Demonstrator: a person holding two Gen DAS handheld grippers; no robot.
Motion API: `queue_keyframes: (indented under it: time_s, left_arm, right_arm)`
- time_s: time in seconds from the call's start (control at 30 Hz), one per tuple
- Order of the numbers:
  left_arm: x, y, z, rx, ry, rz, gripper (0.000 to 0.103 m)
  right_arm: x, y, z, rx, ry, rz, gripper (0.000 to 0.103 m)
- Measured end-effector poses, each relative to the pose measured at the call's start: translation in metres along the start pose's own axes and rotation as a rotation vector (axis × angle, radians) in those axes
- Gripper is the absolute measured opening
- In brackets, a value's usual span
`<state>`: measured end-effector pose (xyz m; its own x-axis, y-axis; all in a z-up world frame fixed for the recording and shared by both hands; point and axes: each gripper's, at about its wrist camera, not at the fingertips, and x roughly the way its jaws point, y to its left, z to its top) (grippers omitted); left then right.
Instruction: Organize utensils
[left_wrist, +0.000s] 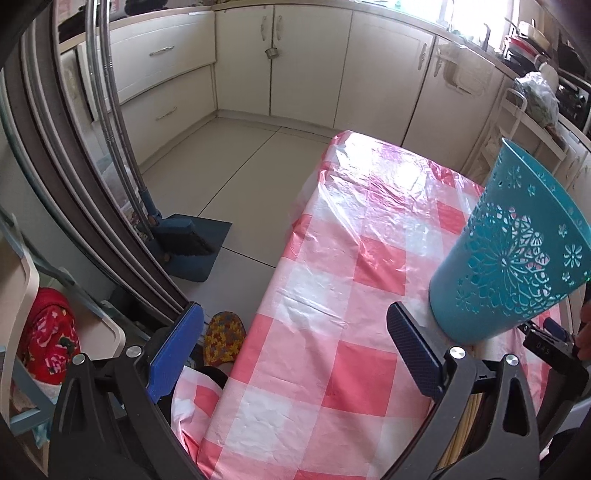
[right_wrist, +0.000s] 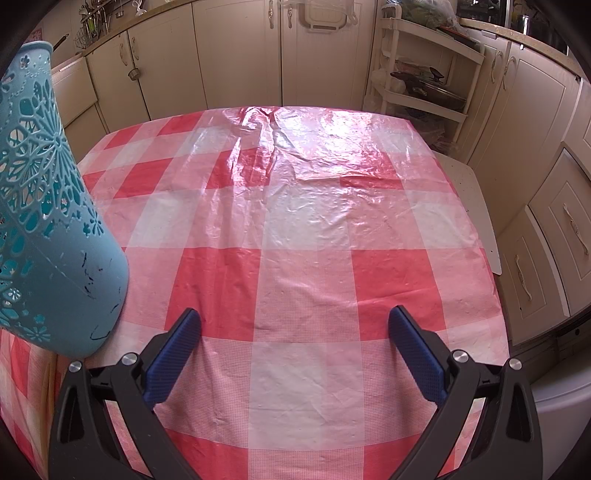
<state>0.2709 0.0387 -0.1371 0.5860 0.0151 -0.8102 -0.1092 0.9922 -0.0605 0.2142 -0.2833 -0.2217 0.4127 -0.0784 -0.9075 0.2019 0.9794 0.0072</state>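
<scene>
Cream cabinets (right_wrist: 236, 55) — pale tiled floor (left_wrist: 236, 155)

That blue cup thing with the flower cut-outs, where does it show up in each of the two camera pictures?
Left wrist view: the teal holder stands at the right edge, just past the right fingertip.
Right wrist view: the same holder fills the left edge, left of the open fingers.
Shared landmark: the pink checked tablecloth it stands on.

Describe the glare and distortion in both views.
Left wrist view: window light blows out the tablecloth's far end; fisheye bends the door frame into an arc. Right wrist view: glare washes the plastic's far half; the teal holder leans, stretched at the frame edge.
</scene>
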Motion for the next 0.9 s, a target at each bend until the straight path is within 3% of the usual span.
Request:
queue_keyframes:
  time_s: [0.3, 0.9]
  left_arm:
    - [0.001, -0.026, -0.006, 0.131, 0.017, 0.031, 0.096]
    - [0.005, -0.032, -0.011, 0.159, 0.031, 0.067, 0.096]
  right_arm:
    - [0.001, 0.000, 0.000, 0.000, 0.000, 0.000, 0.097]
    - [0.002, 0.001, 0.000, 0.001, 0.000, 0.000, 0.097]
